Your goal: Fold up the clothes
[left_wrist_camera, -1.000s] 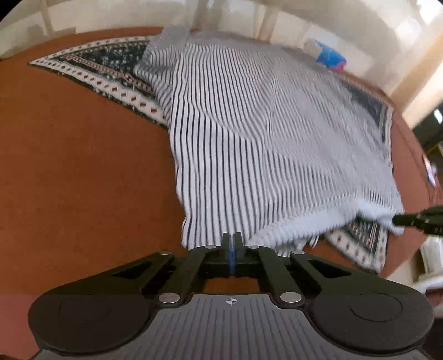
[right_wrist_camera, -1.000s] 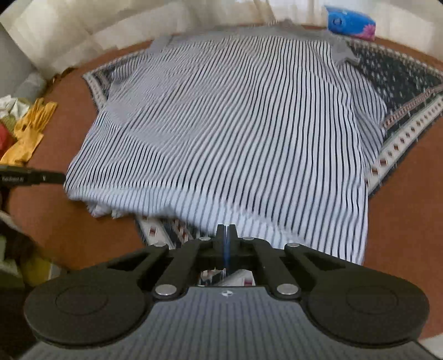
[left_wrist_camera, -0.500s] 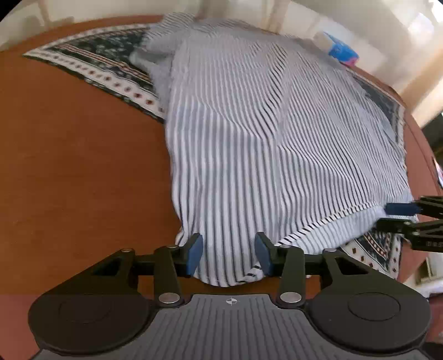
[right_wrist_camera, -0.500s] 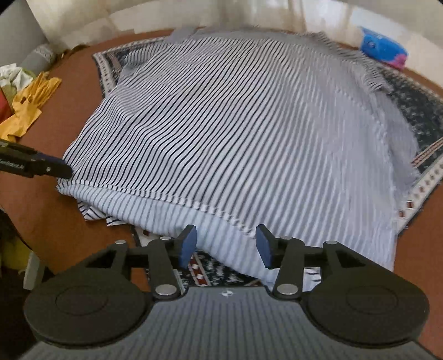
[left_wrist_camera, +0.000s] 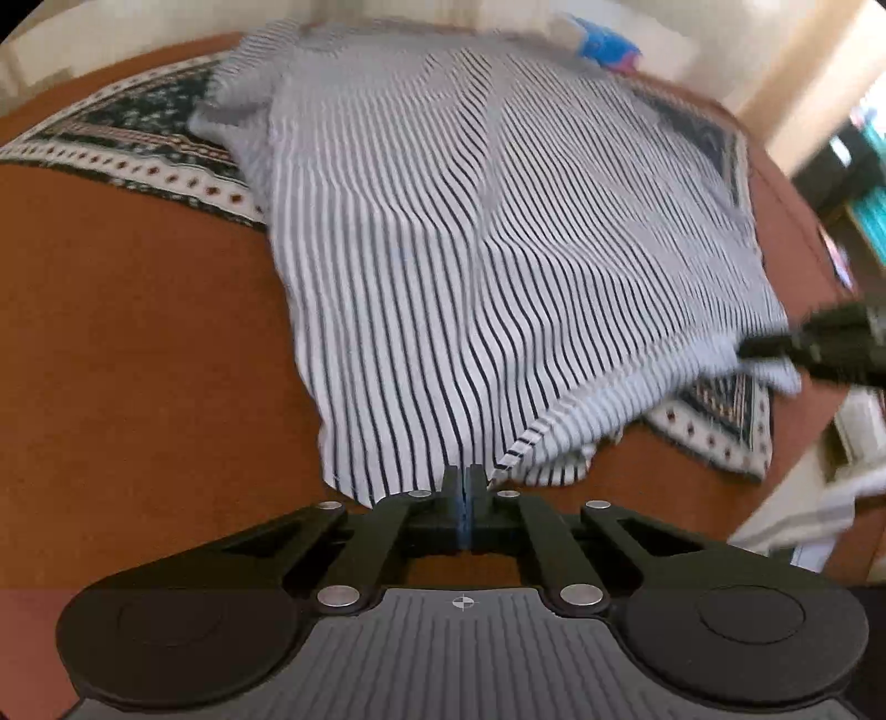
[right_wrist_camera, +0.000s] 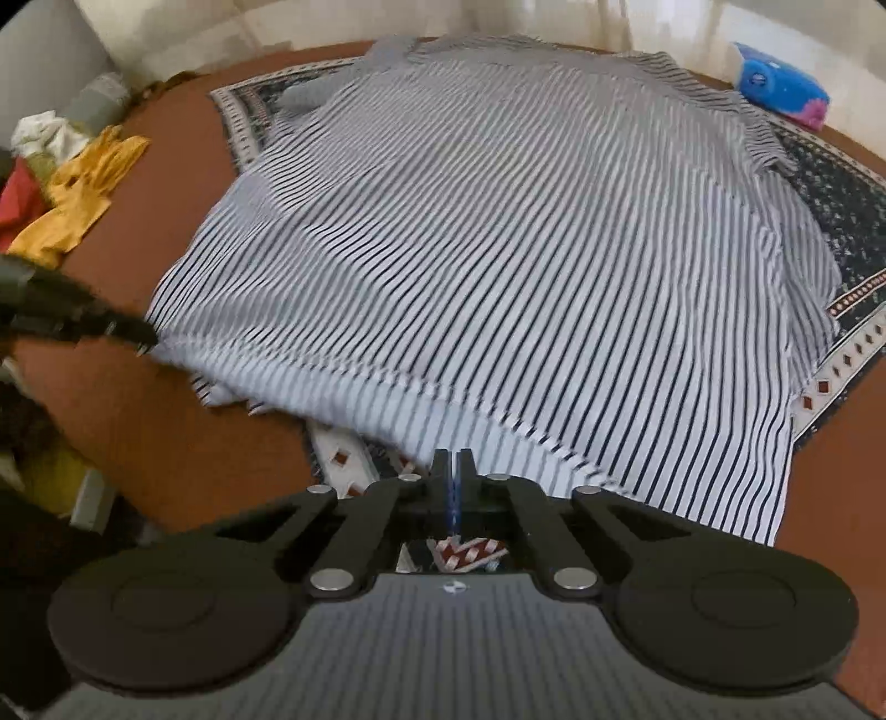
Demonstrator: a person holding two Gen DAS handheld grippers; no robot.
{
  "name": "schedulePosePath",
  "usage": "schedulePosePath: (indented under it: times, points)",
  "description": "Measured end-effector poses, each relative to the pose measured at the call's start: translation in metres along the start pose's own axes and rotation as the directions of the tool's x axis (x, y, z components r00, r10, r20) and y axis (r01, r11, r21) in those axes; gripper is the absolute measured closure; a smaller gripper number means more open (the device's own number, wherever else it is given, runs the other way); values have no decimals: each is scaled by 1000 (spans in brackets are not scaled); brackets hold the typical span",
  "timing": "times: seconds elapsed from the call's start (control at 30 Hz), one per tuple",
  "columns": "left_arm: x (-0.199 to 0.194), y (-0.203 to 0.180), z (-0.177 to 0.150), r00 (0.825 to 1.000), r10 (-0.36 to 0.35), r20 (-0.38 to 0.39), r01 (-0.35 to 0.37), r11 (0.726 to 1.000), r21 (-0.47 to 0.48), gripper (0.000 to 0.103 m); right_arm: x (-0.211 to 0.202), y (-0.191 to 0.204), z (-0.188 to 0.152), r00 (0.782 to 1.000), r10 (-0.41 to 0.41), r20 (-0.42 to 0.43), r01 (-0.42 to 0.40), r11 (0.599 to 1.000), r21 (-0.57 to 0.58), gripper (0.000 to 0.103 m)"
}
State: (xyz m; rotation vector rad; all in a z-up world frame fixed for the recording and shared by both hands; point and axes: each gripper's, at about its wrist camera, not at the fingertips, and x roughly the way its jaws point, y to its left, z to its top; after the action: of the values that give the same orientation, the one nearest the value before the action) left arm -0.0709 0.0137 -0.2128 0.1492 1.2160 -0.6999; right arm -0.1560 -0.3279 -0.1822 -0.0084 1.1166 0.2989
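A white shirt with dark stripes (left_wrist_camera: 498, 249) (right_wrist_camera: 498, 249) lies spread over a patterned mat (left_wrist_camera: 122, 138) (right_wrist_camera: 847, 205) on a brown table (left_wrist_camera: 138, 360). My left gripper (left_wrist_camera: 464, 477) is at the shirt's near left hem corner, its jaws closing together on the fabric. At the near right part of the hem, my right gripper (right_wrist_camera: 454, 462) is closing on the edge, and the cloth reaches into its tips. Each gripper also shows in the other's view, the right gripper (left_wrist_camera: 745, 349) and the left gripper (right_wrist_camera: 147, 335), both at the hem.
A blue tissue pack (right_wrist_camera: 781, 83) (left_wrist_camera: 606, 47) sits at the table's far edge. Yellow clothes (right_wrist_camera: 83, 194) and a red garment (right_wrist_camera: 19, 205) are piled at the left. The table edge drops away close behind both grippers.
Both grippers were shut a second ago, opened around the shirt's hem half a second ago, and have now closed on it. The hem has bunched and lifted slightly.
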Motion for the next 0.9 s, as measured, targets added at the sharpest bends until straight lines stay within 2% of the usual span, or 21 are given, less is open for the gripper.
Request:
schedulePosePath:
  times: [0.1, 0.23, 0.37, 0.53, 0.63, 0.67, 0.73, 0.83, 0.9]
  points:
    - [4, -1, -3, 1000, 2, -21, -1, 1000, 26, 103, 5, -2, 13, 999, -28, 40, 28, 1000, 11, 87]
    - [10, 1, -7, 999, 5, -50, -4, 1000, 25, 103, 20, -7, 28, 998, -40, 43, 38, 998, 50, 87]
    - [11, 4, -14, 997, 6, -82, -3, 999, 36, 103, 26, -4, 21, 999, -30, -25, 30, 999, 13, 87]
    - [5, 14, -18, 994, -3, -106, 5, 1000, 17, 103, 18, 3, -12, 990, 5, -143, -2, 1000, 20, 87]
    - [-6, 18, -8, 997, -22, -68, 23, 1000, 8, 92, 11, 3, -29, 978, 16, -206, -8, 999, 38, 87]
    - [-10, 20, -2, 999, -27, -47, 27, 1000, 6, 82, 8, 3, -34, 975, 16, -220, -7, 999, 41, 87]
    - [-14, 20, 13, 1000, -26, 9, 26, 1000, 7, 80, -5, -3, -34, 981, 1, -192, 12, 998, 65, 85]
    - [-13, 11, 44, 995, -52, 85, 50, 998, 27, 79, -30, -18, -17, 994, -52, -95, 63, 991, 115, 75]
    - [-10, 3, 61, 991, -65, 119, 59, 997, 54, 71, -48, -29, 2, 995, -99, -19, 100, 987, 124, 66]
